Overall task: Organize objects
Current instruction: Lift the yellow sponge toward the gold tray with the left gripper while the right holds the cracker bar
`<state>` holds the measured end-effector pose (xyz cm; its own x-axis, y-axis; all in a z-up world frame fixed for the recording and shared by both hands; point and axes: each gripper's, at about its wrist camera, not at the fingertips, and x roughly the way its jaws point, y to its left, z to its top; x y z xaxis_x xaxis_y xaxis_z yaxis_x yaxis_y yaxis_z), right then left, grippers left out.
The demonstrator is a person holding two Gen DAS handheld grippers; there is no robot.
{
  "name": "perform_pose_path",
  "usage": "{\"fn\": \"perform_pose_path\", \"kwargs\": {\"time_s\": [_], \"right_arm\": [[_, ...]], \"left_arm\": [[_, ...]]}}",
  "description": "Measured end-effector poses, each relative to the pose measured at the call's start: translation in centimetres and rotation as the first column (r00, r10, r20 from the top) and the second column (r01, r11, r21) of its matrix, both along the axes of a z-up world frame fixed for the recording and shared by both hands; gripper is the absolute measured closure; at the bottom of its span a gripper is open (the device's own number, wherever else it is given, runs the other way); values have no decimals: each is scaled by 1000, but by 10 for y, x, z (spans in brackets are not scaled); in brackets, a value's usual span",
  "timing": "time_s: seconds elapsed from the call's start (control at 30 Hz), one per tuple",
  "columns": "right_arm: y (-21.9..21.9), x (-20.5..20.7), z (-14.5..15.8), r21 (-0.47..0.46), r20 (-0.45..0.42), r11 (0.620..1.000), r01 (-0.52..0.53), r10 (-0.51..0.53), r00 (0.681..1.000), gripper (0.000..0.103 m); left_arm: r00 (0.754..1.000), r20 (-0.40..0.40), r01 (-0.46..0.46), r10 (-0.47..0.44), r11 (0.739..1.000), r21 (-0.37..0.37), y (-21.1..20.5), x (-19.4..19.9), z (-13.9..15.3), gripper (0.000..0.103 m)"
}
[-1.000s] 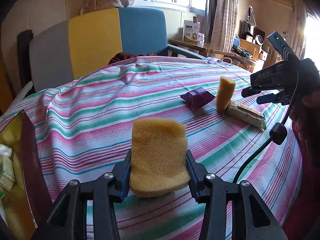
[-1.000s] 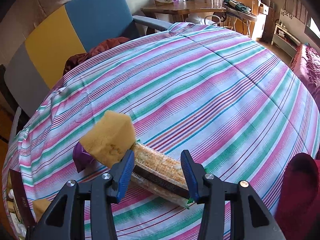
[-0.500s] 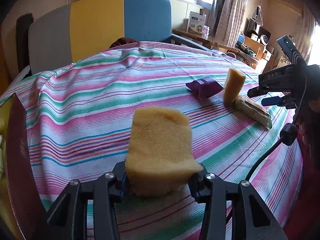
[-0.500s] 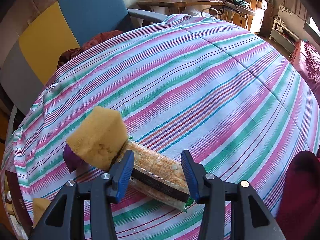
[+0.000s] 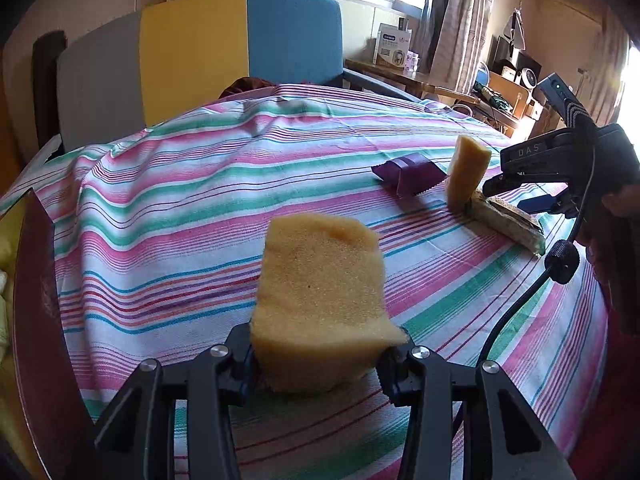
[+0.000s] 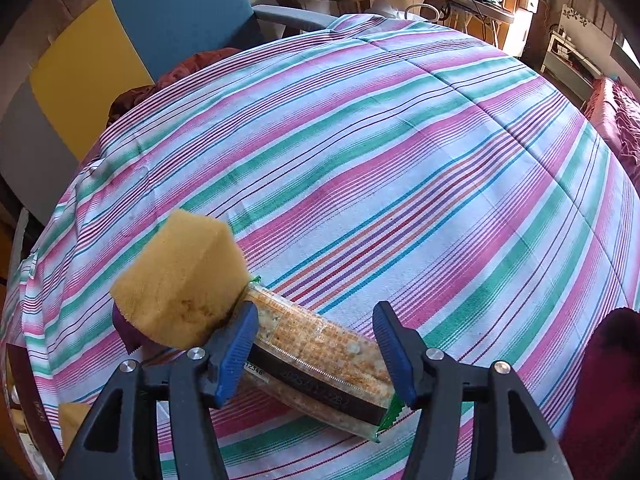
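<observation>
Two grippers, four loose items on a striped desk (image 6: 400, 152).

Left gripper (image 5: 318, 354): closed on a yellow sponge (image 5: 320, 292), squeezed at its lower end, held just above the cloth at the near-left part of the desk. The sponge stands roughly upright, long axis vertical, broad face toward the camera, top edge leaning slightly away.

Right gripper (image 6: 316, 344): jaws wide apart, holding nothing, straddling a cracker pack (image 6: 320, 364) that lies flat on the cloth. Whether the pads touch the pack cannot be told.

Cracker pack: long and narrow. In the right wrist view its long axis runs diagonally from upper left to lower right, across the gap between the jaws rather than along it; the green crimped end points toward the lower right.

Second sponge (image 6: 180, 284): standing on end, resting against the pack's far end.

Purple wrapper (image 5: 408, 174): flat on the cloth, just beside the second sponge.

Box (image 5: 36, 300): dark red wall at the desk's left edge, yellow lining; contents not clear.

Step in hand, judged: carrying the first sponge toward the box while lining up on the pack.

Next move, judged: closing the right jaws across the pack's narrow width, which may call for a wrist turn, and lifting without toppling the leaning sponge.
</observation>
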<state>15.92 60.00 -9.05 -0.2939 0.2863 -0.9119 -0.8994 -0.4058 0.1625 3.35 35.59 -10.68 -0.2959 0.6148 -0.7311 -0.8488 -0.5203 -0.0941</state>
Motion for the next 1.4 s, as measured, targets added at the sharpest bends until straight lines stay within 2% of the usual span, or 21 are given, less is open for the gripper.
{"fn": "perform_pose_path", "kwargs": {"time_s": [0.1,0.23,0.3,0.37,0.53,0.6,0.83,0.93,1.17,1.4], "right_arm": [[-1,0,-2,-50,-33,999,-15,14,999,42],[-12,-9,-6,-145,-108,984,-106,91,990,43],[-20,-16,-9,-207,-189,960,-190,151,970,44],[-27,-24,-9,-229,-218,941,-247,198,956,45],[-24,-24,-6,-185,-177,956,-230,197,964,45],[-24,-23,-4,-181,-192,957,-227,192,962,44],[-35,-33,-3,-135,-130,951,-280,263,956,44],[-40,-37,-5,-134,-112,943,-306,292,950,43],[-57,-50,-7,-83,-9,922,-379,379,925,43],[-66,-56,-10,-51,81,907,-418,421,904,43]], "left_arm": [[1000,0,1,-1,1000,0,0,-1,0,56],[1000,4,1,-1,1000,3,-1,-1,-1,56],[1000,9,1,-1,1000,7,-1,-1,-1,56],[1000,9,2,-2,1000,6,-1,-1,-1,56],[1000,5,2,-2,1000,3,-1,0,-1,56],[1000,4,1,-1,1000,-2,0,-1,-2,56],[1000,6,1,-1,1000,-2,1,-2,-2,56],[1000,7,1,-1,1000,-1,1,-2,-2,56],[1000,8,0,0,1000,-5,0,-1,-3,55],[1000,6,0,0,1000,-6,1,-1,-3,55]]}}
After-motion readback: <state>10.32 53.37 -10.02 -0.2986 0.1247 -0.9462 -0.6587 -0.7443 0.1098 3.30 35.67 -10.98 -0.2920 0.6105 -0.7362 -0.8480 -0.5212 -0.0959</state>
